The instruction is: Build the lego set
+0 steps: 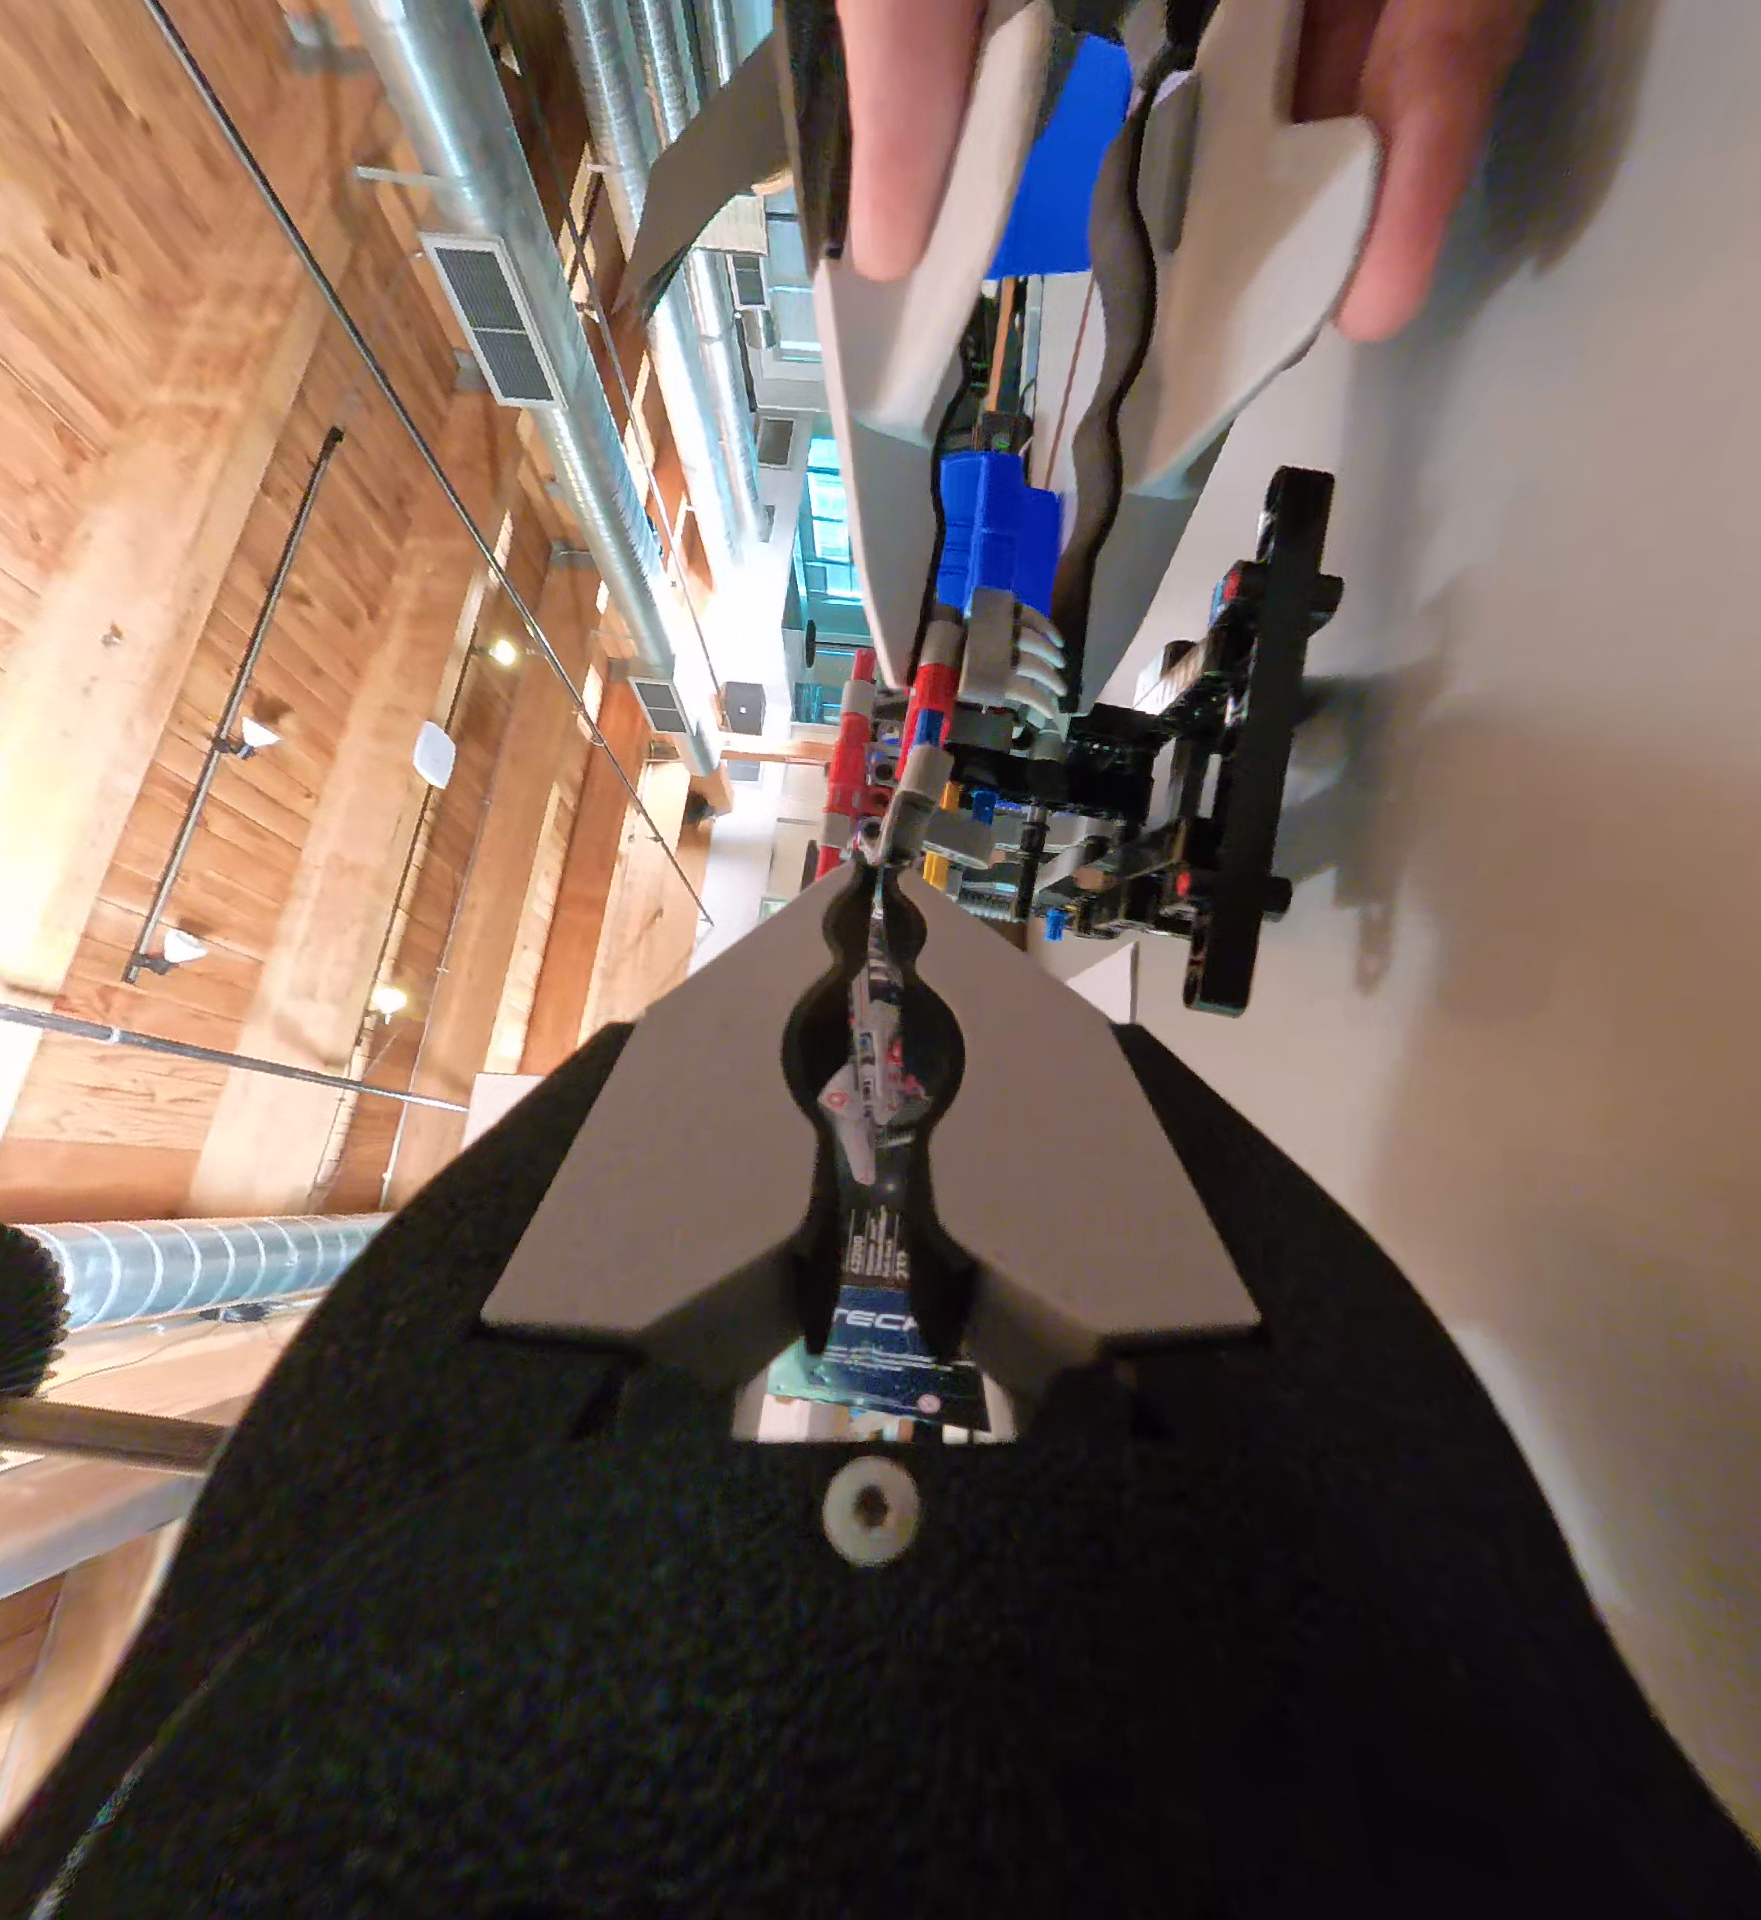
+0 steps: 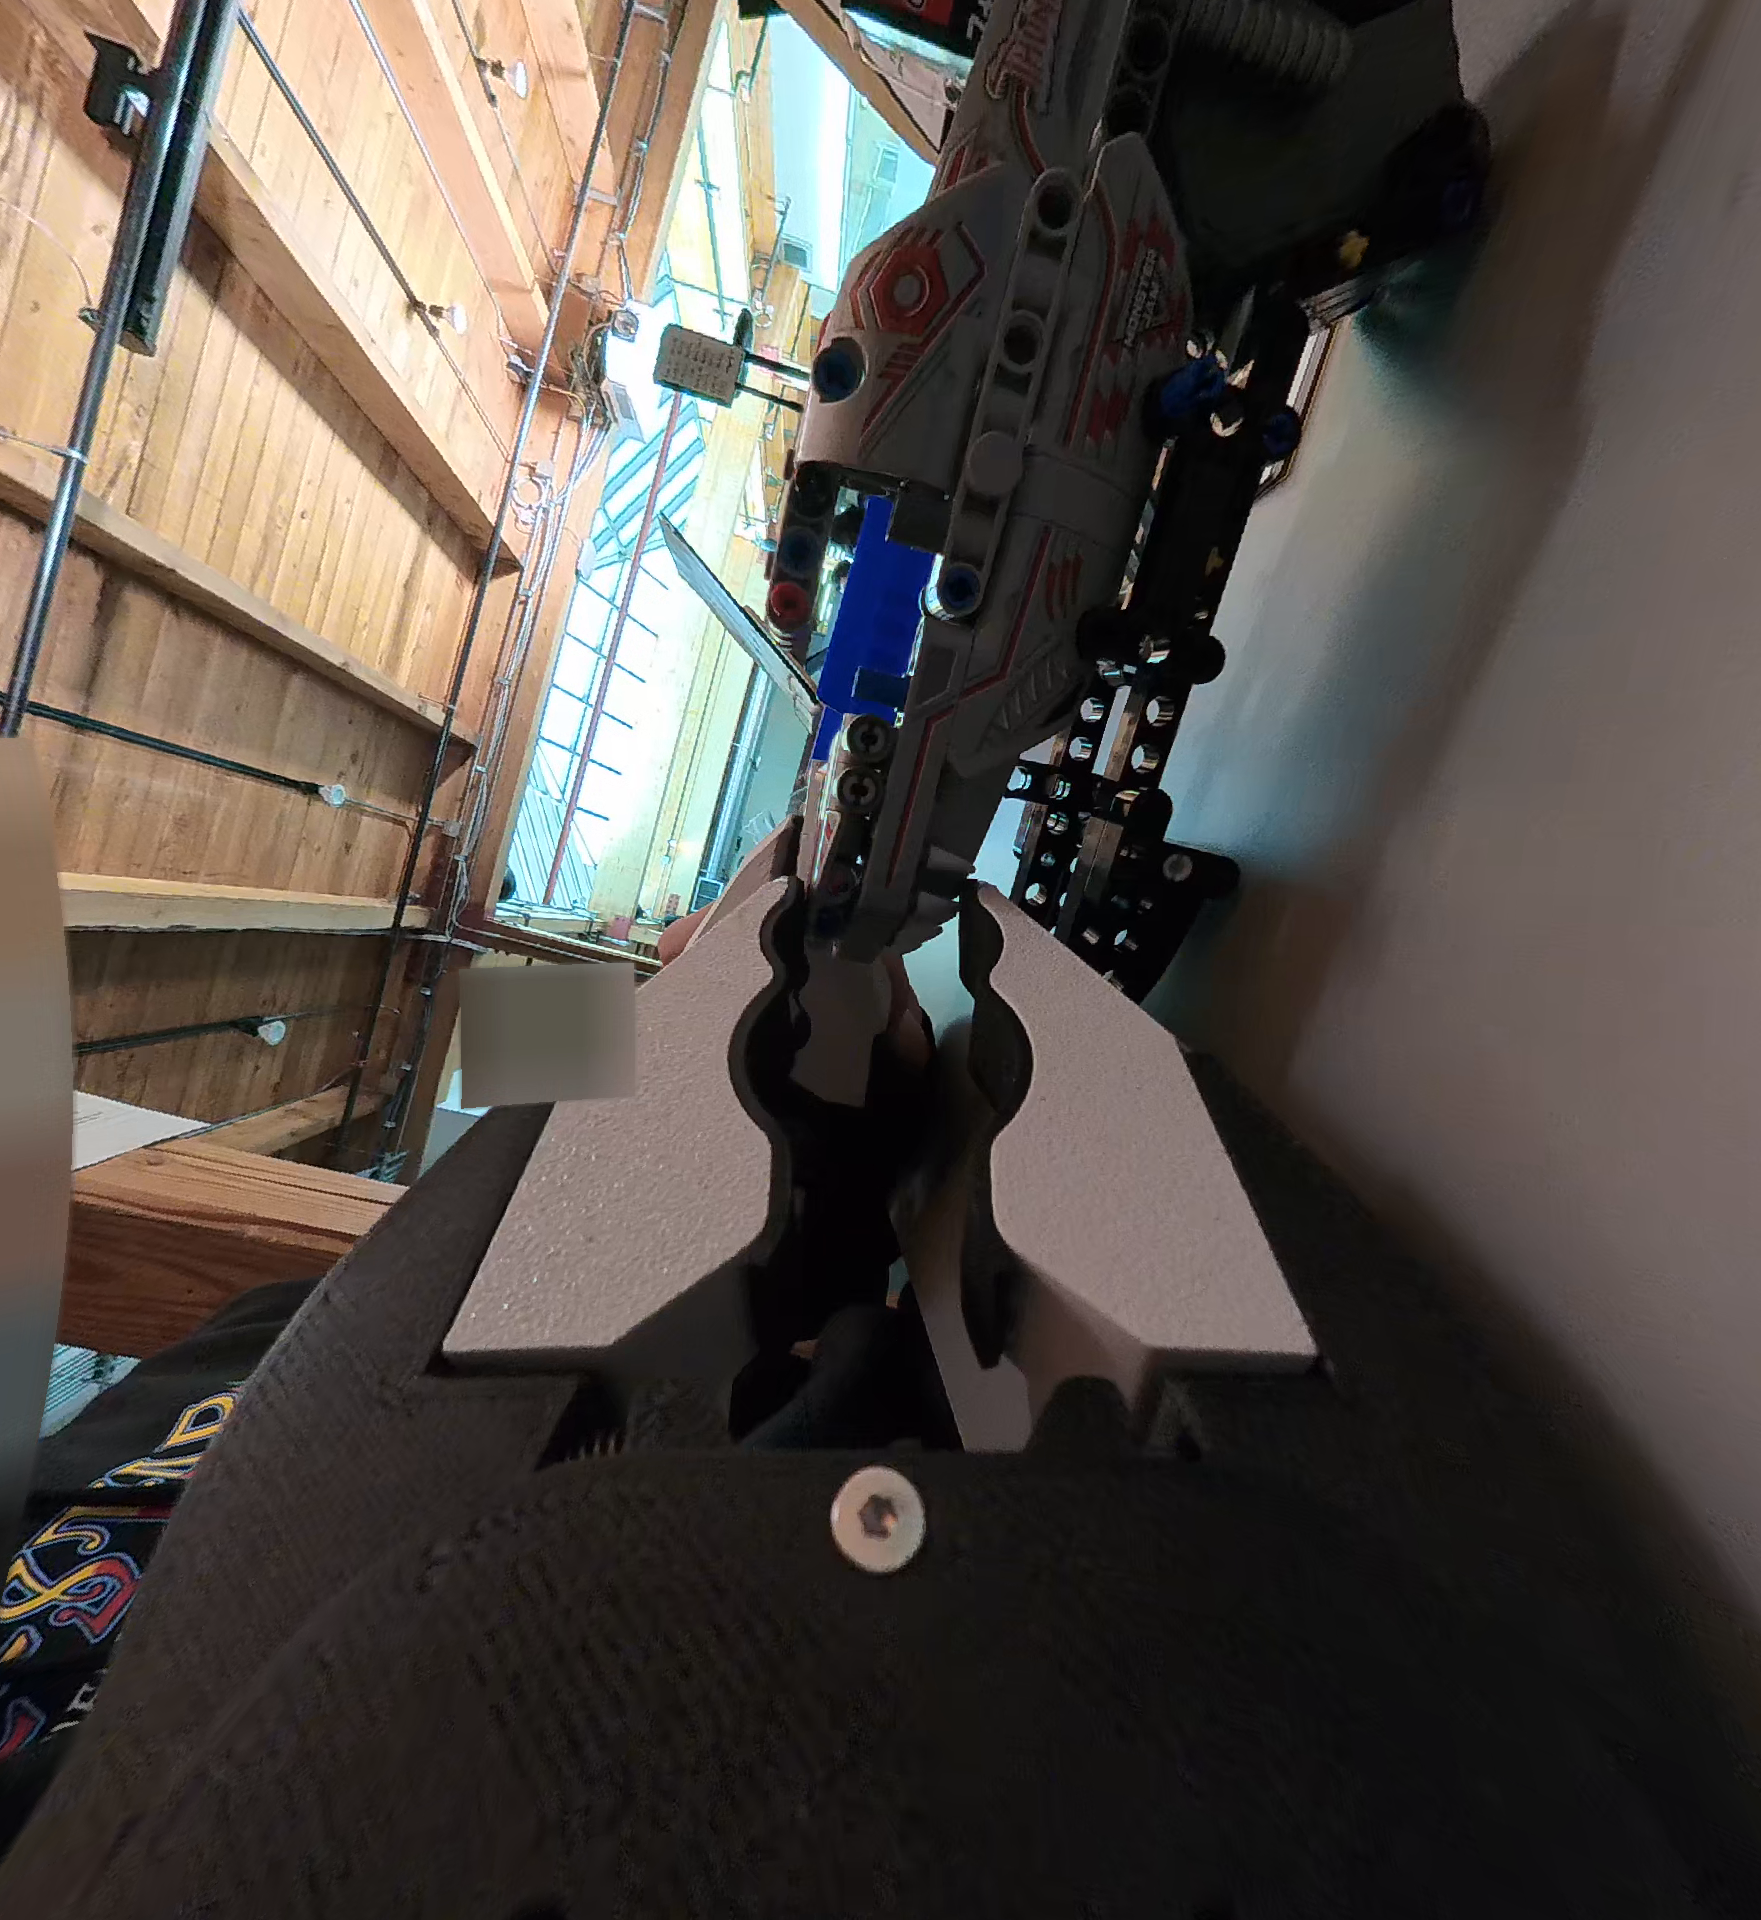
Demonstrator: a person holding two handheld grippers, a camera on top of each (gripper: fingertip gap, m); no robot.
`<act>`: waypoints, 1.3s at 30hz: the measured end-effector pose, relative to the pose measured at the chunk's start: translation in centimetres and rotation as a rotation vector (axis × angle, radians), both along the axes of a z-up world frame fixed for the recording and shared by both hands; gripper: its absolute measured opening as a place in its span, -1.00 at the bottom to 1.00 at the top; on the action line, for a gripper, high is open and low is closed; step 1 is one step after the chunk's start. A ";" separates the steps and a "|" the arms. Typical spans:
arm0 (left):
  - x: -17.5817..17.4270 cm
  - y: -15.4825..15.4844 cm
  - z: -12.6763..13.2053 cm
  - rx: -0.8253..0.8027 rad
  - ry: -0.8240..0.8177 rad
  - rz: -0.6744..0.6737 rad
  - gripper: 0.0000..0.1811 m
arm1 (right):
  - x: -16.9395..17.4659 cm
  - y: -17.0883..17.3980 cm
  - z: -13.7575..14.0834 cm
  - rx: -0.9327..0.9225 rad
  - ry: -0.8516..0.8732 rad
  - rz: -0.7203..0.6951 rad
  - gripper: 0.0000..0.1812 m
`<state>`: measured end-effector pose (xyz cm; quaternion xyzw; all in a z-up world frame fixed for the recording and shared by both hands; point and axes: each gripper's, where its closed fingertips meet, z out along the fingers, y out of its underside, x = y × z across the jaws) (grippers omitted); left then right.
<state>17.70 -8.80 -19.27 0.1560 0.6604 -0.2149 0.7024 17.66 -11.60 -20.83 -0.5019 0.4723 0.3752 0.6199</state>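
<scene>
The lego model (image 1: 1146,769) is a black frame with red, blue and grey parts, standing on edge against the white table (image 1: 1582,1039). My left gripper (image 1: 881,878) is shut on a small grey link (image 1: 912,805) at the model's near side. The right gripper (image 1: 1001,634) comes in from the top of the left wrist view, with a hand (image 1: 897,156) on it, and clamps the model's grey end. In the right wrist view my right gripper (image 2: 886,914) is shut on the tip of the model's grey stickered body (image 2: 980,436), with the black frame (image 2: 1115,800) behind it.
A printed booklet or box (image 1: 881,1122) shows through the gap between my left fingers. A blue block (image 2: 876,613) shows behind the model. A person's patterned clothing (image 2: 76,1558) is at the lower left. The white table (image 2: 1634,935) fills the right side.
</scene>
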 end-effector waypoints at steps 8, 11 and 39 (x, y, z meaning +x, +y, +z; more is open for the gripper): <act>0.2 0.1 -0.1 -0.040 0.047 0.044 -1.00 | 0.1 0.0 -0.1 -0.004 0.000 -0.004 -0.70; 0.2 0.1 -0.1 -0.039 0.055 0.069 -1.00 | 0.0 0.1 -0.1 -0.010 -0.003 -0.002 -0.70; 0.0 0.5 0.9 -0.151 0.074 0.073 -1.00 | 0.0 0.1 0.0 0.005 0.006 0.005 -0.67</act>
